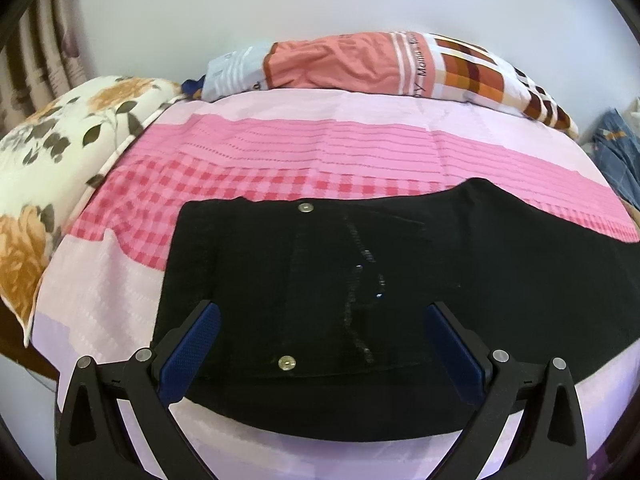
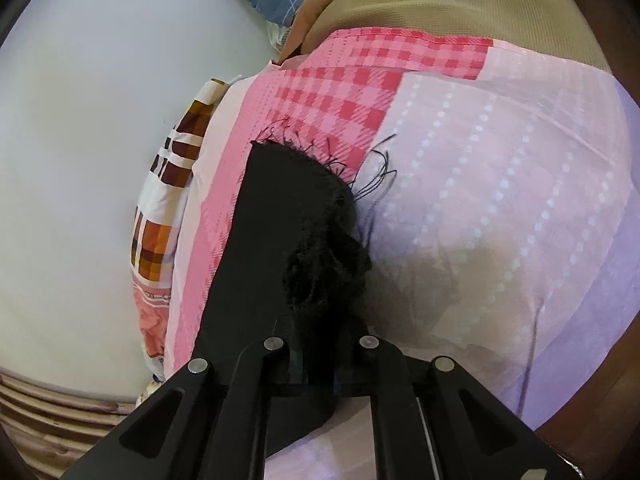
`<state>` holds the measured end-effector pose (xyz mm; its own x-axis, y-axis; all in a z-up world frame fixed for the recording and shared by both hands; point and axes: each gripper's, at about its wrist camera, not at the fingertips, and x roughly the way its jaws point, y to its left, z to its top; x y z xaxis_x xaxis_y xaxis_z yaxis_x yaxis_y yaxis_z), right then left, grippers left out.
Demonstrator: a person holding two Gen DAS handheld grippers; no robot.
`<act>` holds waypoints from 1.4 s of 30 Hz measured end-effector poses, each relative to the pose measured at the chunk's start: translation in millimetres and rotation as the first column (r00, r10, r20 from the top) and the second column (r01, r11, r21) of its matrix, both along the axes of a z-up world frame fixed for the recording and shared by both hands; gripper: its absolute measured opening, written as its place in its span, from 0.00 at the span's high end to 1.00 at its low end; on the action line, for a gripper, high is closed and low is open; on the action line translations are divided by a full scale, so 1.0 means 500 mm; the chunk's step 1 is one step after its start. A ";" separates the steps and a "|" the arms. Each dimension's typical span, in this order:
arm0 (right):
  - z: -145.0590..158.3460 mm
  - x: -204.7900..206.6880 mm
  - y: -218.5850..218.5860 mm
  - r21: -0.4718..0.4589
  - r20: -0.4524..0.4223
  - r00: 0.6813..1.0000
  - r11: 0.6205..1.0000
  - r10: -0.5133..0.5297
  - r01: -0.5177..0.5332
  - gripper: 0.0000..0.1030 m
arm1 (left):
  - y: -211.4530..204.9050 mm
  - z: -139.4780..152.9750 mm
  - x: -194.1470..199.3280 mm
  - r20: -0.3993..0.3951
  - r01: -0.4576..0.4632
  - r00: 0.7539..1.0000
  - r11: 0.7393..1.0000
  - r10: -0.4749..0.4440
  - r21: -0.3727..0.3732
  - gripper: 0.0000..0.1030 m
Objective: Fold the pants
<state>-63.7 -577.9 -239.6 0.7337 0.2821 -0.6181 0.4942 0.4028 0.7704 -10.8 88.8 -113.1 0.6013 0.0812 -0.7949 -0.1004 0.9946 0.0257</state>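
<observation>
Black pants (image 1: 360, 260) lie flat across the pink bed sheet (image 1: 280, 148), waist end on the left with two metal buttons showing. My left gripper (image 1: 322, 308) hovers just above the waist area, its blue pads (image 1: 192, 348) spread wide with nothing pinched between them. In the right wrist view, my right gripper (image 2: 320, 320) is shut on the frayed hem of a pants leg (image 2: 272, 208). The bunched black cloth covers its fingertips, and loose threads trail from the hem over the sheet (image 2: 500, 200).
A floral pillow (image 1: 48, 152) lies at the bed's left edge and a plaid orange pillow (image 1: 360, 64) along the far edge against the white wall. A blue checked cloth (image 1: 618, 148) sits off the right side. A tan cover (image 2: 460, 4) lies beyond the sheet's end.
</observation>
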 end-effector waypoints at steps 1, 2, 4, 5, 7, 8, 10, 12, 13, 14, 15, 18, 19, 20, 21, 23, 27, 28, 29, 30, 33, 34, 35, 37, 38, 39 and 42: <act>0.002 0.001 0.001 0.000 0.002 1.000 1.000 0.000 0.000 0.92 | 0.005 -0.002 0.001 -0.005 -0.008 1.000 1.000 0.008 -0.006 0.02; 0.006 0.003 0.004 -0.003 0.004 1.000 1.000 0.002 -0.002 0.92 | 0.010 -0.003 0.001 -0.007 -0.016 1.000 1.000 0.016 -0.011 0.02; 0.014 0.009 0.009 -0.004 0.012 1.000 1.000 0.009 -0.009 0.92 | 0.017 -0.003 0.000 -0.007 -0.033 0.999 0.999 0.033 -0.011 0.02; 0.020 0.013 0.013 -0.003 0.019 1.000 1.000 0.016 -0.016 0.92 | 0.019 -0.004 0.001 -0.008 -0.039 0.999 0.999 0.039 -0.009 0.02; 0.033 0.023 0.026 -0.008 0.026 0.999 0.999 0.033 -0.033 0.92 | 0.024 -0.006 0.002 -0.014 -0.049 0.999 0.999 0.049 -0.006 0.02; 0.041 0.030 0.034 -0.008 0.034 0.998 0.999 0.046 -0.045 0.92 | 0.026 -0.006 0.003 -0.017 -0.055 0.998 0.998 0.055 -0.004 0.02; 0.054 0.043 0.052 -0.011 0.046 0.997 0.998 0.069 -0.069 0.92 | 0.029 -0.009 0.004 -0.023 -0.061 0.998 0.998 0.061 -0.005 0.02; 0.070 0.060 0.076 -0.012 0.064 0.993 0.995 0.100 -0.100 0.92 | 0.032 -0.011 0.005 -0.029 -0.067 0.997 0.998 0.067 -0.004 0.02; 0.074 0.066 0.085 -0.011 0.070 0.992 0.994 0.110 -0.109 0.92 | 0.033 -0.011 0.005 -0.030 -0.068 0.997 0.998 0.068 -0.002 0.02; 0.080 0.073 0.099 -0.008 0.078 0.989 0.992 0.124 -0.124 0.92 | 0.033 -0.012 0.006 -0.032 -0.069 0.997 0.998 0.068 0.000 0.02; 0.085 0.082 0.112 -0.003 0.087 0.987 0.990 0.139 -0.139 0.92 | 0.033 -0.013 0.006 -0.034 -0.069 0.997 0.998 0.069 0.002 0.02; 0.096 0.110 0.160 0.009 0.104 0.976 0.981 0.190 -0.192 0.92 | 0.033 -0.015 0.008 -0.042 -0.069 0.997 0.998 0.070 0.010 0.02; 0.097 0.119 0.178 0.015 0.107 0.972 0.977 0.208 -0.211 0.92 | 0.033 -0.016 0.008 -0.044 -0.070 0.997 0.997 0.070 0.012 0.02; 0.098 0.129 0.199 0.022 0.110 0.967 0.972 0.231 -0.235 0.92 | 0.033 -0.017 0.008 -0.047 -0.071 0.996 0.997 0.071 0.015 0.02; 0.098 0.138 0.220 0.029 0.111 0.961 0.966 0.253 -0.257 0.92 | 0.033 -0.018 0.007 -0.048 -0.070 0.996 0.997 0.071 0.016 0.02; 0.096 0.151 0.252 0.040 0.112 0.953 0.957 0.281 -0.287 0.92 | 0.034 -0.019 0.008 -0.051 -0.071 0.996 0.997 0.071 0.018 0.02; 0.089 0.170 0.310 0.060 0.111 0.938 0.940 0.328 -0.335 0.91 | 0.038 -0.019 0.008 -0.055 -0.075 0.996 0.997 0.076 0.015 0.02; 0.089 0.172 0.318 0.065 0.112 0.936 0.937 0.334 -0.343 0.91 | 0.038 -0.020 0.007 -0.055 -0.076 0.996 0.997 0.076 0.015 0.02; 0.089 0.175 0.326 0.067 0.112 0.933 0.934 0.341 -0.350 0.91 | 0.039 -0.021 0.007 -0.056 -0.078 0.995 0.997 0.079 0.014 0.02; 0.089 0.176 0.333 0.068 0.112 0.931 0.932 0.348 -0.357 0.91 | 0.041 -0.022 0.007 -0.058 -0.080 0.995 0.997 0.080 0.013 0.02; 0.089 0.179 0.355 0.073 0.114 0.922 0.923 0.369 -0.378 0.91 | 0.045 -0.025 0.008 -0.066 -0.085 0.994 0.996 0.085 0.007 0.02; 0.090 0.178 0.359 0.073 0.115 0.920 0.920 0.376 -0.385 0.91 | 0.047 -0.026 0.008 -0.066 -0.086 0.994 0.996 0.086 0.004 0.02; 0.090 0.177 0.366 0.074 0.117 0.916 0.916 0.384 -0.394 0.91 | 0.047 -0.027 0.008 -0.068 -0.086 0.994 0.996 0.086 0.001 0.02; 0.091 0.178 0.381 0.076 0.120 0.909 0.909 0.399 -0.409 0.91 | 0.046 -0.028 0.009 -0.073 -0.088 0.993 0.996 0.088 0.001 0.02; 0.091 0.179 0.389 0.077 0.121 0.906 0.906 0.407 -0.417 0.91 | 0.046 -0.029 0.009 -0.075 -0.087 0.993 0.996 0.087 0.001 0.02; 0.091 0.180 0.400 0.078 0.121 0.900 0.900 0.419 -0.429 0.91 | 0.045 -0.030 0.009 -0.078 -0.086 0.993 0.996 0.086 0.000 0.02; 0.089 0.178 0.432 0.084 0.126 0.881 0.880 0.456 -0.467 0.91 | 0.044 -0.034 0.011 -0.088 -0.085 0.993 0.996 0.084 0.001 0.02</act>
